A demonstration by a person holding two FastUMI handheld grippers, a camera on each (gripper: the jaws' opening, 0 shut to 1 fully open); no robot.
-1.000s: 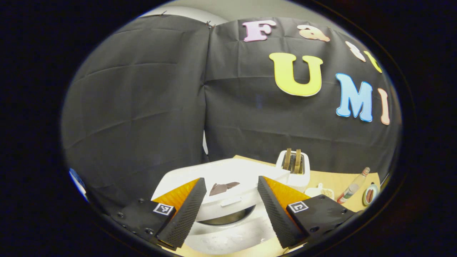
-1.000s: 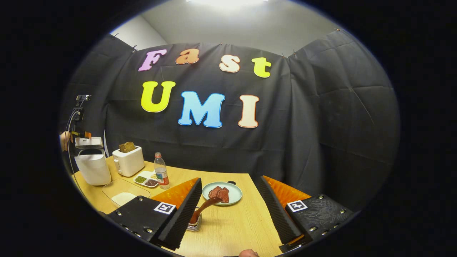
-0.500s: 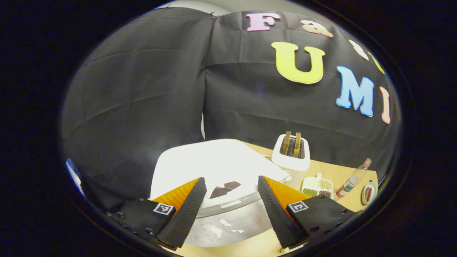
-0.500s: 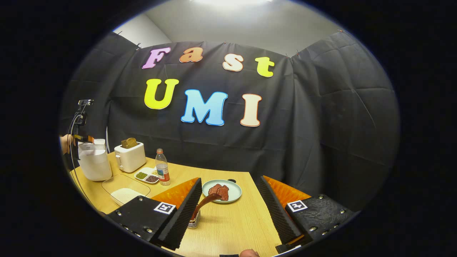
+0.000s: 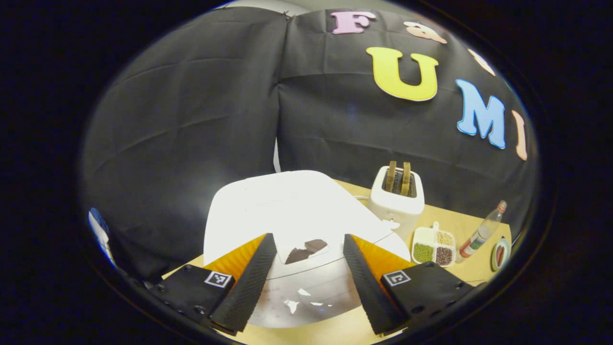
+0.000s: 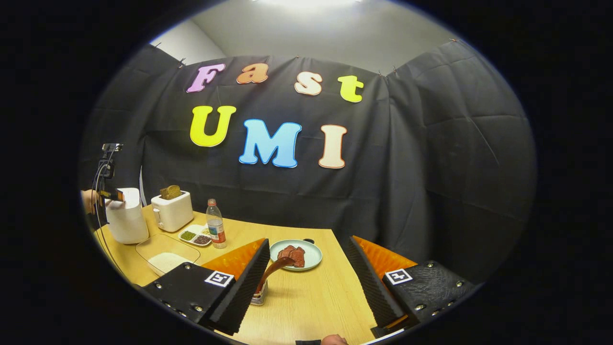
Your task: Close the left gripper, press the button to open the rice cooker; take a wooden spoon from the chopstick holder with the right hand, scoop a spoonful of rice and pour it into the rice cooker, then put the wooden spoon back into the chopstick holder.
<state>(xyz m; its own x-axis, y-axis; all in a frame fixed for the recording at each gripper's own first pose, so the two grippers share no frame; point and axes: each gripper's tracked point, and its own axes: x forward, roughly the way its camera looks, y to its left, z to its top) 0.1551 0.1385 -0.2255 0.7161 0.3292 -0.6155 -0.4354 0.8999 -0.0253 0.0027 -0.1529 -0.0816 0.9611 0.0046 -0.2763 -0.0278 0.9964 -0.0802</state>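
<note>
Right gripper view has the wooden spoon (image 6: 272,271) standing in the chopstick holder (image 6: 259,298) near the front of the table (image 6: 311,306), its dark handle leaning up and curving toward the plate (image 6: 311,254) behind it. I judge the spoon to be light, stiff and smooth, so it should slip unless it is pinched squarely across the bare handle above the holder's rim; the holder looks small and light enough to tip if the spoon is dragged sideways. The right gripper (image 6: 310,282) is spread wide and empty, with the spoon just inside its left finger, whether touching or not I cannot tell. The clear tray of rice (image 6: 167,261) lies well to the left, near the rice cooker (image 6: 125,221); loose grains would spill from a tilted bowl. Left gripper view looks down on the cooker (image 5: 297,225), whose white lid lies down and looks closed, beside the toaster (image 5: 397,196). The left gripper (image 5: 304,268) is likewise spread wide, grasping nothing, and hangs over the cooker's front edge. A closed lid and a spoon in its holder fit a cooker waiting to be opened as well as one shut again once the spoon is back.
</note>
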